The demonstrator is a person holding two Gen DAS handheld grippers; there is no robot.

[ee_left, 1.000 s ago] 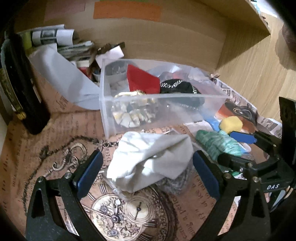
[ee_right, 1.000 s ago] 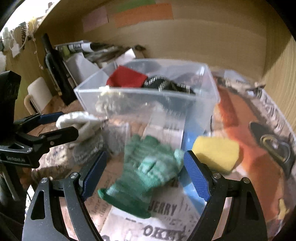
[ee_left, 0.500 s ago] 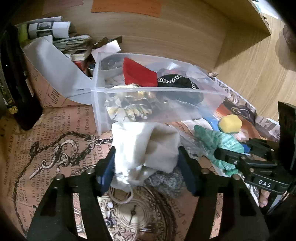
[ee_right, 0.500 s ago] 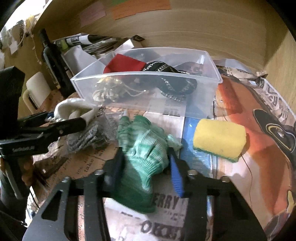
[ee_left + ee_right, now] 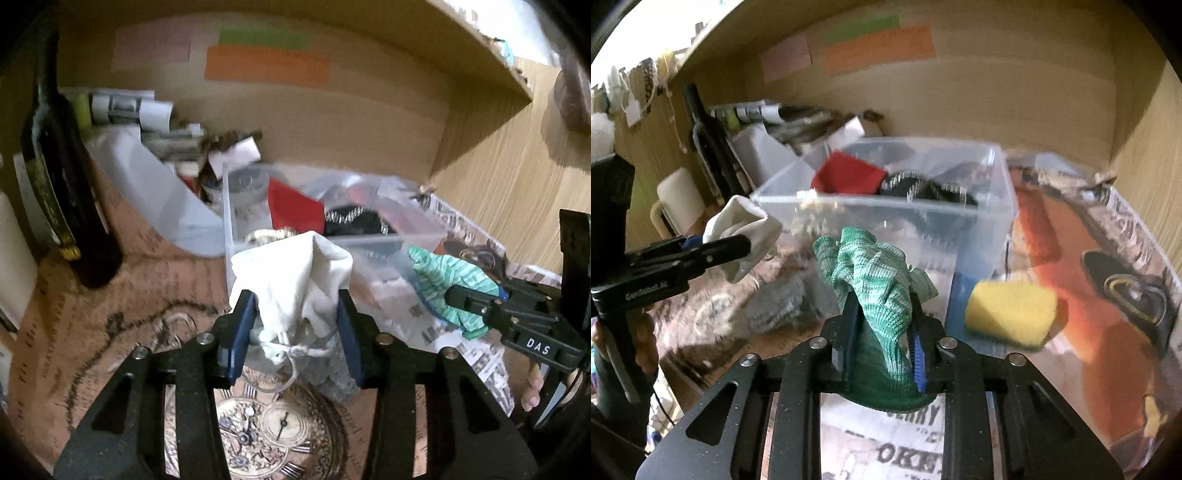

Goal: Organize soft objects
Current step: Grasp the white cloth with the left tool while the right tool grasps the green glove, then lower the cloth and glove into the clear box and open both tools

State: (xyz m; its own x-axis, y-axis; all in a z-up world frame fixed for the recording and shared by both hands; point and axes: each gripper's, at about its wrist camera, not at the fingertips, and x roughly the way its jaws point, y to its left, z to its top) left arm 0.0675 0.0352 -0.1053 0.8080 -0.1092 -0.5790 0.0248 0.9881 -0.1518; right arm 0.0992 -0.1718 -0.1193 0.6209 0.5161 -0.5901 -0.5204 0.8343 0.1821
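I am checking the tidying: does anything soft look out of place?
Yes. The yellow sponge and a grey knitted piece lie outside the clear bin, on the printed paper.

White cloth pouch (image 5: pixel 291 273), green-and-white knit glove (image 5: pixel 877 280), yellow sponge (image 5: pixel 1010 314), red cloth (image 5: pixel 846 177), clear bin (image 5: pixel 993 221)

Clear bin (image 5: pixel 975 236) as landmark. Red cloth (image 5: pixel 846 177) inside bin: lower part hidden behind front wall. Black item with pale trim (image 5: pixel 927 188) beside it: kind unclear, blurred. Pale clump (image 5: pixel 812 218) behind front wall: smeared, unreadable. White cloth (image 5: pixel 291 273) covers bin's near left corner in left wrist view. Grey mesh wad (image 5: pixel 775 306) left of bin: motion-blurred. Clutter (image 5: pixel 177 140) behind bin: too blurred to name. Green glove (image 5: pixel 875 295) in front of bin: cuff hidden between pads.
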